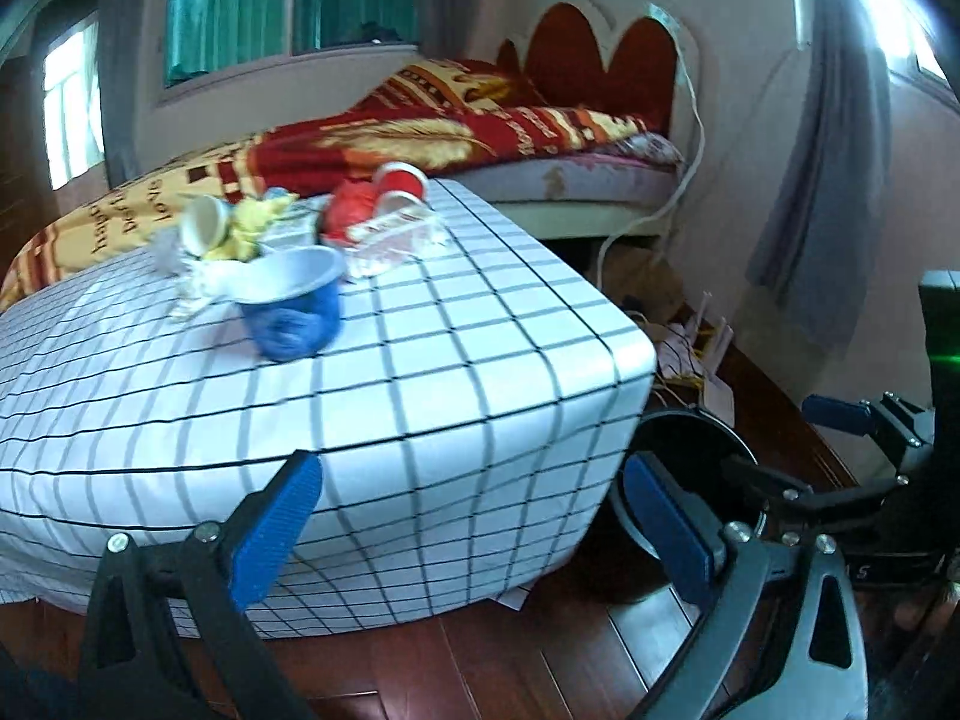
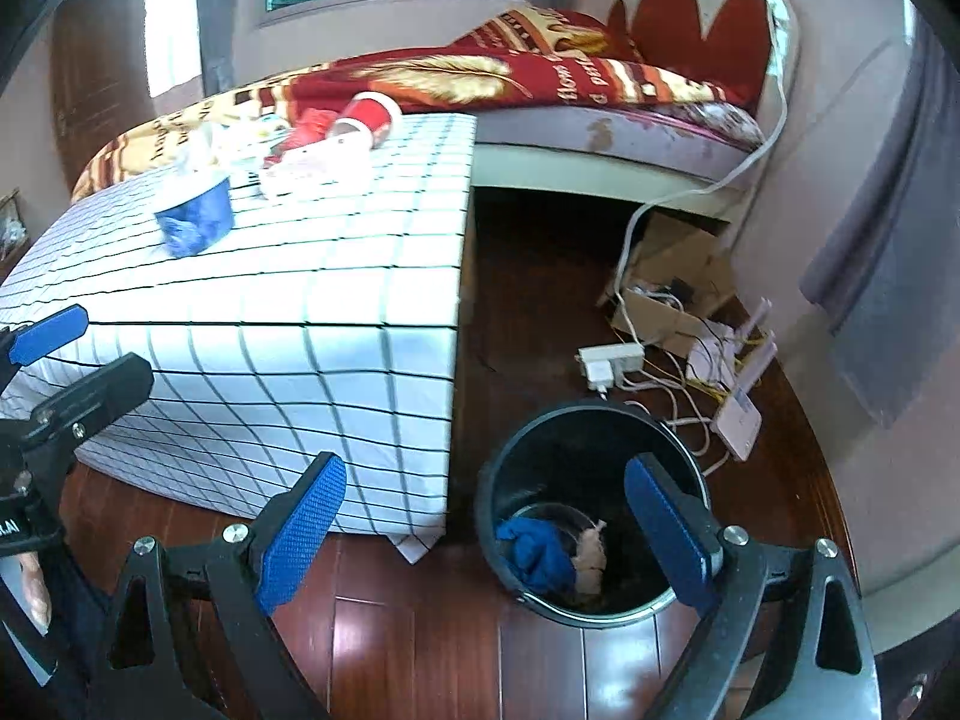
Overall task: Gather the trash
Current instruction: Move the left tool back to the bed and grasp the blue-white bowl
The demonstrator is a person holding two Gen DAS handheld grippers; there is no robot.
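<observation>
Checked tablecloth [image 1: 420,360]: trash pile [image 1: 288,240] at 11 o'clock, well beyond left gripper [image 1: 474,531], jaws apart, empty. Right gripper [image 2: 486,531] likewise spread above black bin [image 2: 600,438]. Blue cup [image 1: 294,312] tipped, crumpled.

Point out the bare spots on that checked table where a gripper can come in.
The near half of the checked table, from the blue cup to the front edge, is bare, as is the right strip beside it. The far end is crowded: red cups, wrappers, white cup.
</observation>
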